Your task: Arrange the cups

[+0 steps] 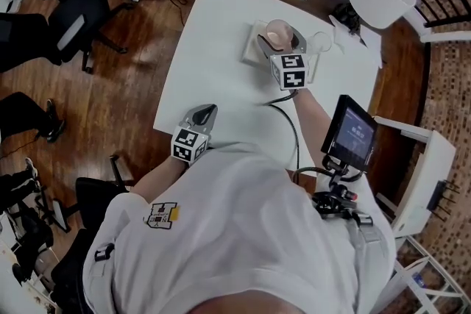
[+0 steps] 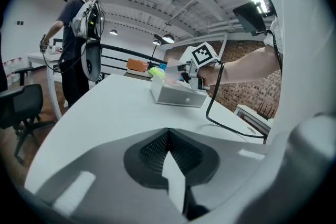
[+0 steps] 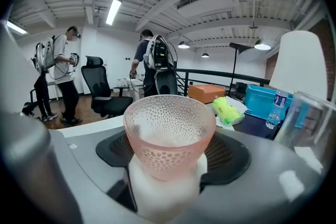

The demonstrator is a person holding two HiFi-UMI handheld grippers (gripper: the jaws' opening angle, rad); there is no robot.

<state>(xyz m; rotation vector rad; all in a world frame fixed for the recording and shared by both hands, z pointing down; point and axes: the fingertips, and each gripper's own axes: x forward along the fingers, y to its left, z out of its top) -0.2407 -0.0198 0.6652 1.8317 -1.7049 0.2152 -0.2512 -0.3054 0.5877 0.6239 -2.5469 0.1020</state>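
At the far middle of the white table (image 1: pixel 213 26), clenched in the right gripper (image 1: pixel 283 44): pink cup (image 1: pixel 278 31), upright, mouth up, long axis vertical; sits over the white box (image 1: pixel 254 49), though whether touching it or just clear of it cannot be told. Seen along that gripper's own jaws, fills the gap between them, pads pressing its lower part from both sides; translucent rose wall, dimpled all over like honeycomb, flaring toward the rim; stands on or in a white base (image 3: pixel 165 189), possibly a second cup, not settled by these views. Just to the right of the grasped cup, near but apart: clear cup (image 1: pixel 321 43), also upright. Well apart, low at the near table edge: left gripper (image 1: pixel 204 115), jaws pressed together on nothing, pointing toward the box.

Coming move, as a guess: setting down on the box or next to the clear cup; turns on keeping the axis vertical and minding the short sideways gap to the clear one; right hand by far the nearer; dimpled wall probably slick and brittle, so a gentle release looks wise.
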